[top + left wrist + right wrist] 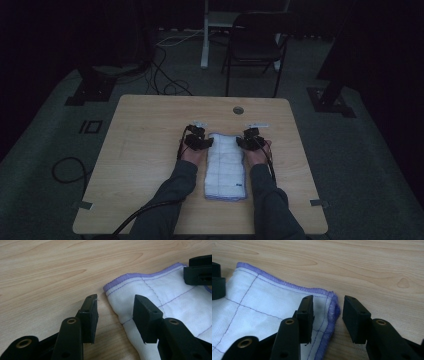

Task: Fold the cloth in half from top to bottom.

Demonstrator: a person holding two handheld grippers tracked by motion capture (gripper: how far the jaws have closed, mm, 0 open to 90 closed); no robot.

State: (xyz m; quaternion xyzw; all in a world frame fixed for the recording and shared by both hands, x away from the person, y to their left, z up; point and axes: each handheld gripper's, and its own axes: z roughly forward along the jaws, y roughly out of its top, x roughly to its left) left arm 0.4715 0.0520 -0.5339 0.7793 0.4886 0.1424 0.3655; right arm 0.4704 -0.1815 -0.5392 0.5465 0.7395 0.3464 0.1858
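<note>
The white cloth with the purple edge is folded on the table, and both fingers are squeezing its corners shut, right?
Not quite. The white cloth with the purple edge is folded on the table, but neither gripper is squeezing it. The left gripper and the right gripper each stand open astride a corner, with gaps beside the fingers. Both gripper views show it.

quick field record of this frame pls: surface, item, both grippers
surface: light wooden table
item: white folded cloth with purple stitched edging, lying flat
left gripper: open, fingers straddle the cloth's far left corner edge
right gripper: open, fingers straddle the far right corner edge
held: nothing gripped
</note>
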